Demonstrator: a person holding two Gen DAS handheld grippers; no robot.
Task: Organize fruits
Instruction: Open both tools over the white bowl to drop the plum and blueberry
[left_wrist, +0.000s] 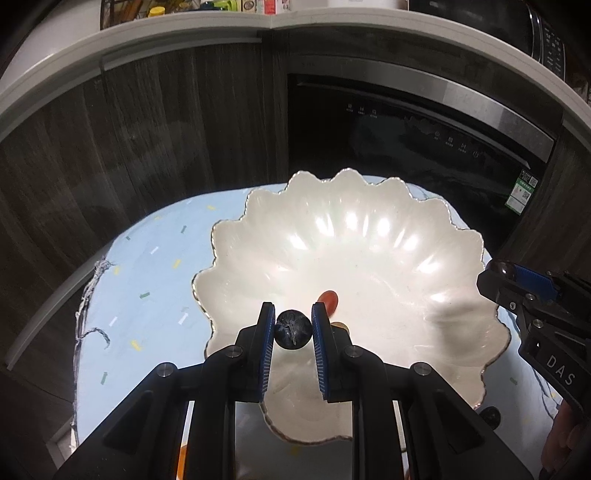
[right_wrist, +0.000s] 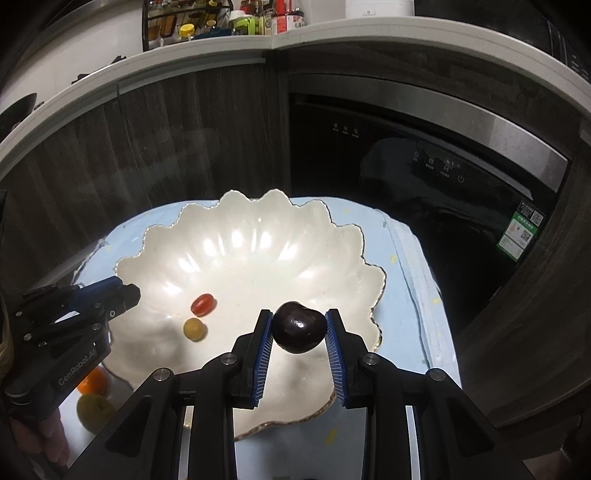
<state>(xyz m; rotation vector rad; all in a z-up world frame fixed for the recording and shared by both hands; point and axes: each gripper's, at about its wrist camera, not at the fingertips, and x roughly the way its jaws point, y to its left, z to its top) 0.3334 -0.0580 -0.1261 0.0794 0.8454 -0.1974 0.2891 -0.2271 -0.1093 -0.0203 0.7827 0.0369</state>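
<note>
A white scalloped bowl (left_wrist: 369, 258) (right_wrist: 258, 251) sits on a light blue cloth. My left gripper (left_wrist: 293, 328) is shut on a small dark blueberry (left_wrist: 293, 329) above the bowl's near left side; it also shows at the bowl's left rim (right_wrist: 127, 295). My right gripper (right_wrist: 299, 328) is shut on a dark cherry (right_wrist: 298, 327) over the bowl's near right part, and it enters the left wrist view at the right edge (left_wrist: 495, 275). Inside the bowl lie a red cherry tomato (right_wrist: 202, 304) (left_wrist: 330, 300) and a small yellow fruit (right_wrist: 194, 329).
The blue cloth (left_wrist: 147, 280) covers a small table in front of dark cabinet doors (left_wrist: 147, 129) and a black dishwasher (right_wrist: 424, 166). An orange fruit (right_wrist: 94, 380) and a yellow-green fruit (right_wrist: 92, 410) lie at the near left. A dark berry (left_wrist: 489, 415) sits near the bowl's right rim.
</note>
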